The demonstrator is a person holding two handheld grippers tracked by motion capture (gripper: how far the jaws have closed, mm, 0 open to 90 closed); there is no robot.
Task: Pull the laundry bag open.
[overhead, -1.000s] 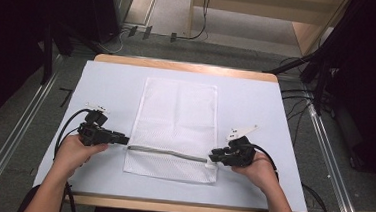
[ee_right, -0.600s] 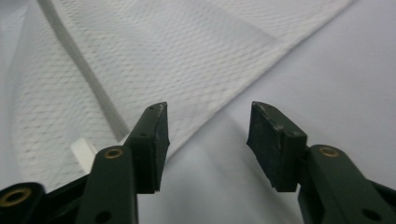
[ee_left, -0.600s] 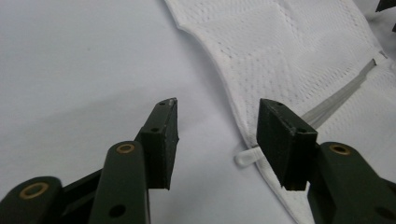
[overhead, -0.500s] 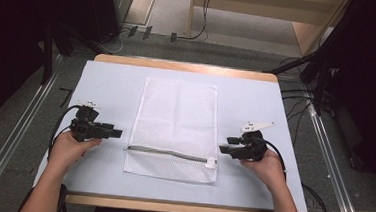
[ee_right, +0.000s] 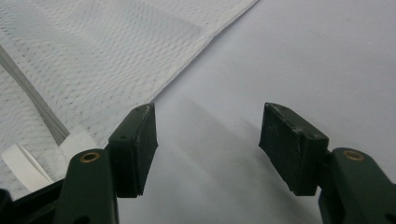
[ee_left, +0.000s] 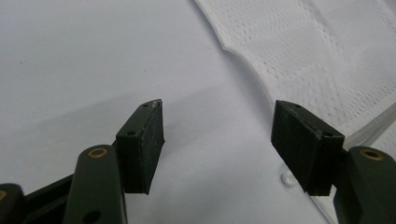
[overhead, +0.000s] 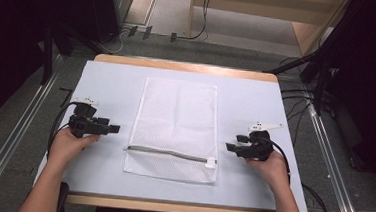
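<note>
Both of your claws stand wide with nothing between the jaws, which have just been opening: the left claw [overhead: 115,129] is off the bag's left edge, the right claw [overhead: 229,147] off its right edge, each apart from the fabric. The white mesh bag [overhead: 177,125] lies flat in the middle of the tabletop [overhead: 102,80], its grey zipper [overhead: 165,152] running across near your end, with a white tab [overhead: 211,163] at the right.

If you go in low from the side, a jaw could likely catch the thin mesh edge [ee_left: 243,65] and push it into a wrinkle or drag the whole bag askew. Pinch only one layer and the bag may gape open.
</note>
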